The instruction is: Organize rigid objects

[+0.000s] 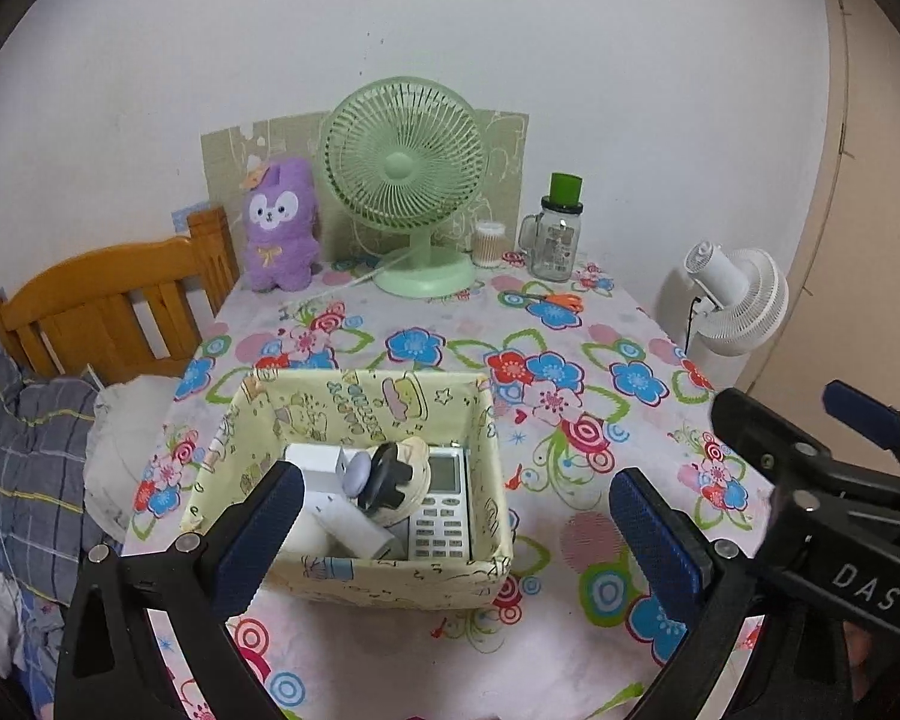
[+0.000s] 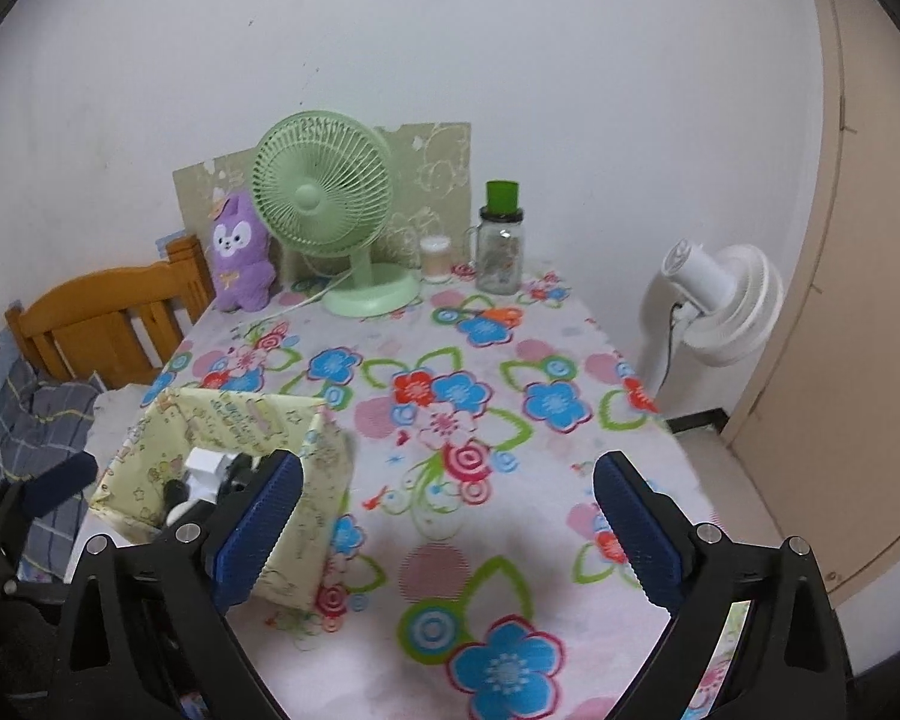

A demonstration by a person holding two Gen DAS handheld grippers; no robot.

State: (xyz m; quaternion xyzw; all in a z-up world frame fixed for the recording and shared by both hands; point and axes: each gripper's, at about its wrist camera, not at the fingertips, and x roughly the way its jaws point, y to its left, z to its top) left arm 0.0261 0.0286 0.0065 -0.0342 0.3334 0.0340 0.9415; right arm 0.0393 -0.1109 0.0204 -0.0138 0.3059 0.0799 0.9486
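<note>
A pale yellow cartoon-print fabric box [image 1: 390,582] sits on the flowered tablecloth [image 1: 570,540]. Inside it lie a white remote control [image 1: 441,510], a white cylindrical gadget [image 1: 336,519], a white adapter [image 1: 315,462] and a black-and-cream round piece [image 1: 393,477]. My left gripper [image 1: 456,534] hovers over the box's near edge, open, with nothing between its blue pads. My right gripper [image 2: 447,534] is open over bare tablecloth to the right of the box [image 2: 294,540], and it holds nothing. In the left wrist view the right gripper's black body [image 1: 822,480] shows at the right edge.
At the table's back stand a purple plush toy [image 1: 279,234], a green desk fan [image 1: 408,180], a cotton-swab jar [image 1: 488,243] and a glass jar with a green lid [image 1: 555,234]. Orange-handled scissors [image 1: 555,300] lie nearby. A wooden bed frame [image 1: 108,306] is left, a white floor fan [image 1: 732,300] right.
</note>
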